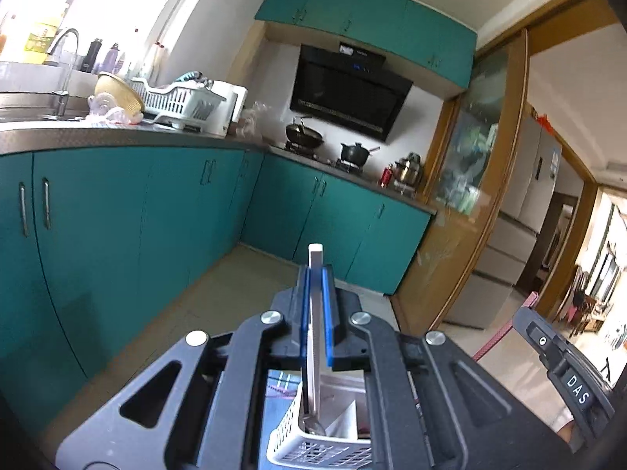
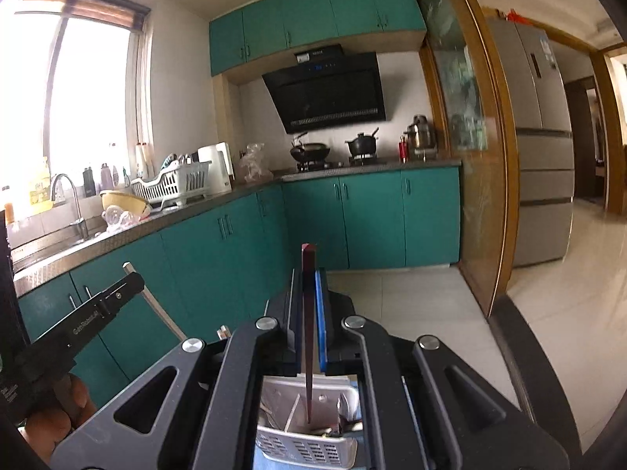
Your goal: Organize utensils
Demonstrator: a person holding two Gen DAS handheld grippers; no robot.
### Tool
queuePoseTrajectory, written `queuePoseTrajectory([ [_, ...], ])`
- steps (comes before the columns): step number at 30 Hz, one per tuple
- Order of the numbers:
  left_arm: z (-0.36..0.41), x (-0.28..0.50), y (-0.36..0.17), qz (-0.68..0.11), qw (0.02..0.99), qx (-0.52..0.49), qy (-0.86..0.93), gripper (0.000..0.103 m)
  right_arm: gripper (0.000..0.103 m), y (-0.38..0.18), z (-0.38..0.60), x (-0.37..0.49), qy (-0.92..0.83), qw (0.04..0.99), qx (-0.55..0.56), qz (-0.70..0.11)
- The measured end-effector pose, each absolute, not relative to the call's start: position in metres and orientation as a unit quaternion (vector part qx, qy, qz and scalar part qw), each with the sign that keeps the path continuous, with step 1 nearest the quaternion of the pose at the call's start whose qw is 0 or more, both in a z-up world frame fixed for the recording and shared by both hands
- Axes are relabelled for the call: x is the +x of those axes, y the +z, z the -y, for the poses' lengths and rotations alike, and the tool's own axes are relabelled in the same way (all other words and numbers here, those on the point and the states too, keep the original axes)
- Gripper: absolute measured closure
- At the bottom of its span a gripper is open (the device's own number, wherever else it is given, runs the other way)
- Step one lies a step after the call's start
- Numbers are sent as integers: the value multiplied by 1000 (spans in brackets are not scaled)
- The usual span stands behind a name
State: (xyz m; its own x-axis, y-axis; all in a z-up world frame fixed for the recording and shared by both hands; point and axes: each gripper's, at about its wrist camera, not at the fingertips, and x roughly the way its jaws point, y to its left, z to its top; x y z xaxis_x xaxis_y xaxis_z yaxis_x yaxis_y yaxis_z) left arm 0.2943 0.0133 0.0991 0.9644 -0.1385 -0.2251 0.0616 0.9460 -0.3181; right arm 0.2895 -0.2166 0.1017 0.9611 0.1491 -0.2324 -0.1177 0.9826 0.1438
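Right gripper (image 2: 309,274) clamped on a dark red chopstick (image 2: 308,313), which stands upright between the blue pads (image 2: 320,313), lower tip hanging over a white slotted utensil basket (image 2: 309,450). Left gripper (image 2: 125,286) enters at lower left, a hand (image 2: 58,411) behind it. Teal cabinets (image 2: 352,219) and stove (image 2: 333,164) beyond.

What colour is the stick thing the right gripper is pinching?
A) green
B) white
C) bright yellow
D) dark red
D: the right gripper is shut on a dark red chopstick standing up between its blue pads, above the white basket.
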Motion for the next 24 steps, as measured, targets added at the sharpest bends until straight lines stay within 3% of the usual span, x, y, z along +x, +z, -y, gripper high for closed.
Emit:
queuePoseTrajectory([
  [3, -8, 299, 87, -142, 976, -150, -67, 97, 96, 89, 218, 288, 75, 987, 58, -129],
  [4, -7, 298, 84, -144, 976, -148, -68, 88, 96, 86, 217, 286, 71, 987, 51, -132],
  [5, -7, 298, 82, -146, 976, -147, -68, 66, 94, 84, 216, 284, 66, 988, 42, -133],
  [6, -7, 294, 81, -145, 976, -146, -72, 56, 82, 83, 215, 279, 60, 989, 31, -130],
  [7, -8, 290, 82, -142, 976, -145, -76, 46, 61, 82, 214, 276, 56, 990, 25, -128],
  [9, -10, 281, 83, -138, 978, -136, -80, 43, 49, 82, 216, 260, 47, 993, 16, -106],
  [12, -13, 265, 82, -140, 979, -123, -84, 29, 45, 85, 222, 239, 46, 994, 15, -97],
  [16, -16, 237, 72, -144, 981, -95, -88, 15, 19, 83, 240, 210, 53, 993, 50, -93],
  [20, -14, 207, 54, -153, 983, -55, -80, 4, 7, 65, 252, 187, 57, 989, 63, -121],
  [24, -10, 173, 35, -166, 983, -29, -79, 4, 3, 35, 252, 162, 37, 986, 59, -150],
])
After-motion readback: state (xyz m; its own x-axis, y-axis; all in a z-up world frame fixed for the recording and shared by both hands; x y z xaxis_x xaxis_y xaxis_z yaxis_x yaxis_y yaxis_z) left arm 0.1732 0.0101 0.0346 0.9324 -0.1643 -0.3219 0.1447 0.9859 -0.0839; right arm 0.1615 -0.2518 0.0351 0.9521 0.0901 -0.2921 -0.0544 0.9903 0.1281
